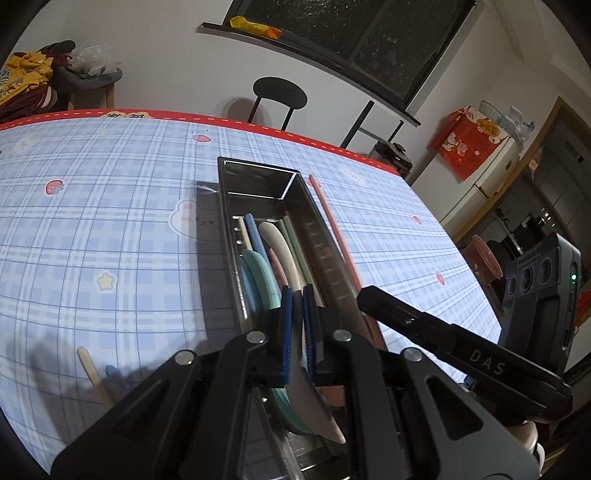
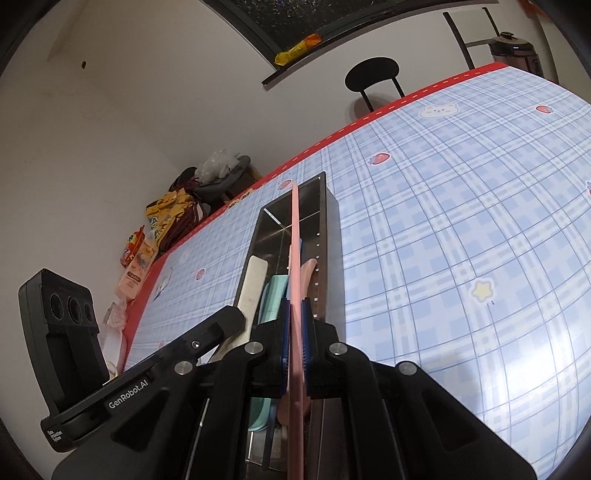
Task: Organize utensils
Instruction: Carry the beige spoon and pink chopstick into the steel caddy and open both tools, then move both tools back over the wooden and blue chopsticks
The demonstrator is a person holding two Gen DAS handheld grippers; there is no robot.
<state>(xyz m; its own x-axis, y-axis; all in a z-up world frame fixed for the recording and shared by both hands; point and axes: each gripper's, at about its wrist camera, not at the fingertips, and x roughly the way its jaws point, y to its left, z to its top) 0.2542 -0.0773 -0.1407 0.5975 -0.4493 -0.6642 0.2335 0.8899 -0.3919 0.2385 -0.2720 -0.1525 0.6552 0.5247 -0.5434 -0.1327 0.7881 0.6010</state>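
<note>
While both claws are clenched on utensils, a steel tray (image 1: 314,236) lies lengthwise on the desk (image 1: 110,229), which is covered by a blue plaid cloth with a red border.

Left claw (image 1: 298,310): its blue pads grip a beige knife (image 1: 314,406) by the blade, low over the near end of the tray. Just beside it on the right, the right claw's black arm (image 1: 454,343) crosses the near corner of the tray.

Right claw (image 2: 295,332): its pads grip a long pink stick (image 2: 295,240), which runs forward above the tray and past its far end. From the left wrist the stick (image 1: 332,229) appears to follow the tray's right wall; whether it touches the rim cannot be told.

Tray contents: pastel utensils lie lengthwise and overlapping, among them a teal piece (image 1: 264,273), a blue handle (image 1: 255,232), a beige handle (image 1: 277,243) and a green stick (image 1: 295,240). The far third of the tray is bare metal.

Surroundings: a cream stick (image 1: 90,365) and a blue piece (image 1: 114,373) lie on the desk, well left of the tray. A black chair (image 1: 279,96) stands behind the far edge, below a dark window (image 1: 351,33) with an orange packet (image 1: 255,26) on its sill. A stool piled with clothes (image 1: 44,81) stands in the left corner.
</note>
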